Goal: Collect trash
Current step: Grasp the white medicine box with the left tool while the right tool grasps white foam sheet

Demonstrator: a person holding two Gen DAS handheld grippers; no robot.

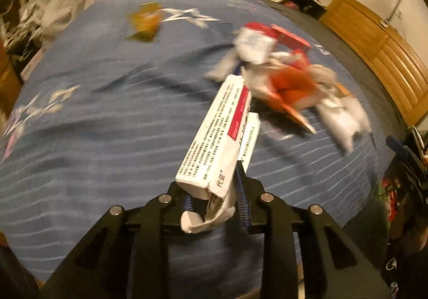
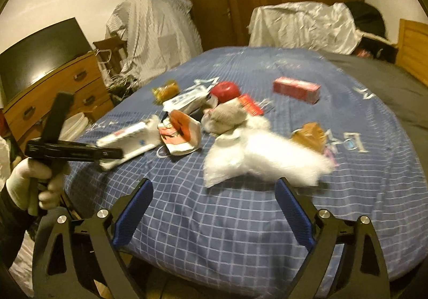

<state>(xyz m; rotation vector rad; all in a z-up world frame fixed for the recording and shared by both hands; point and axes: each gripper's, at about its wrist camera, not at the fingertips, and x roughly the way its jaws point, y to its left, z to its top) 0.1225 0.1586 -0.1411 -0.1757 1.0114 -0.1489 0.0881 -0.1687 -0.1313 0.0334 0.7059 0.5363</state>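
Observation:
Trash lies scattered on a bed with a blue checked cover point(image 2: 227, 232). My left gripper point(image 1: 214, 192) is shut on the near end of a long white carton point(image 1: 216, 133) with red print, whose end is crumpled between the blue pads. The right wrist view shows the same gripper point(image 2: 112, 154) on that carton point(image 2: 125, 141), held by a white-gloved hand point(image 2: 26, 184). My right gripper point(image 2: 214, 184) stands open just short of a white plastic bag point(image 2: 256, 157), with nothing between its pads. Beyond lie an orange-and-white bag point(image 2: 182, 130), a red box point(image 2: 297, 89) and a yellow wrapper point(image 2: 165, 90).
A wooden dresser point(image 2: 53, 90) with a dark screen point(image 2: 40, 58) stands left of the bed, a white round container point(image 2: 75, 125) beside it. Cloth-covered furniture point(image 2: 149, 37) is at the back. A wooden headboard point(image 1: 374, 53) bounds the bed's right side.

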